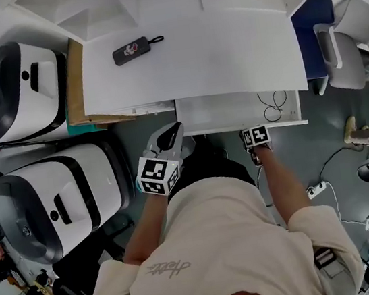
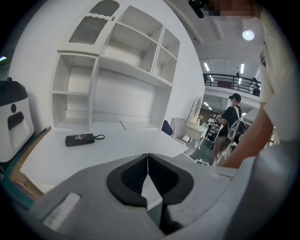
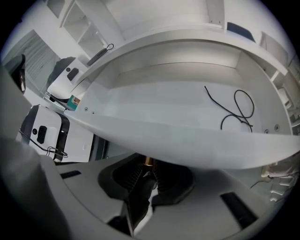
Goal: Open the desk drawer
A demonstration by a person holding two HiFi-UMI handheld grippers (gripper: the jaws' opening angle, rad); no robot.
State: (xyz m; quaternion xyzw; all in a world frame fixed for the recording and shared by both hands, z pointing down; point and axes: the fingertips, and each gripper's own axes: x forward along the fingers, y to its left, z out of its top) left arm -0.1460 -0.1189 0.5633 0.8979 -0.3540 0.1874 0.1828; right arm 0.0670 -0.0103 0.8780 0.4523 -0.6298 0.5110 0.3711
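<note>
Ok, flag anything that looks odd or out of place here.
Nothing is damaged or spilled. Only a loose black cord lies looped in the open drawer, whose knob the right gripper grips.

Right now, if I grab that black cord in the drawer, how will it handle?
Likely floppy: the cord lies in loose loops on the drawer floor. Probably very light, being thin. It may slide on that smooth white surface.

desk top (image 1: 225,49) smooth matt white; drawer (image 3: 154,101) likewise; drawer knob (image 3: 146,161) brassy metal; pads (image 2: 129,180) black ribbed rubber.
</note>
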